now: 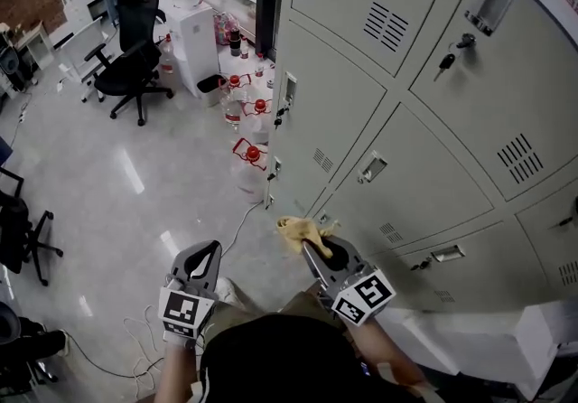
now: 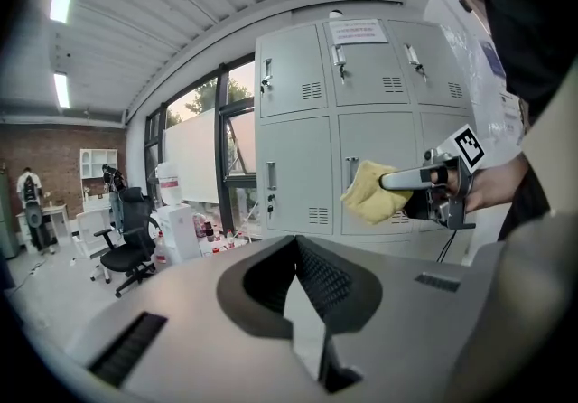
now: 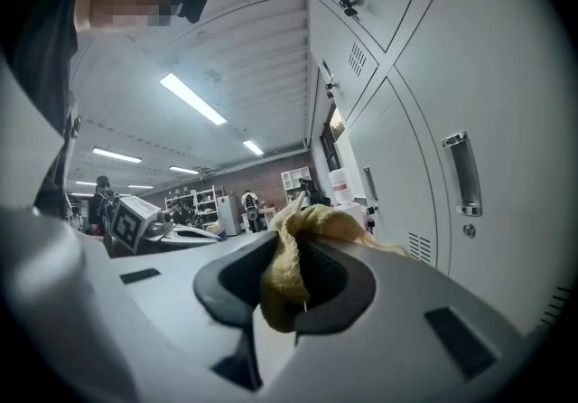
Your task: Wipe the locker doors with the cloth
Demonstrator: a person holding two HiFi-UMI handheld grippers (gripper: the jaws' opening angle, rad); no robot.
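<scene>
A crumpled yellow cloth is pinched in my right gripper, which is shut on it low down beside the grey locker doors. The right gripper view shows the cloth bunched between the jaws, a little off the locker door on the right. My left gripper hangs lower left, away from the lockers, jaws shut with nothing in them. From the left gripper view the cloth and right gripper appear in front of the lockers.
Several water bottles with red caps stand on the floor by the locker's left end. A water dispenser and a black office chair sit further back. Keys hang from a locker lock. A cable runs across the floor.
</scene>
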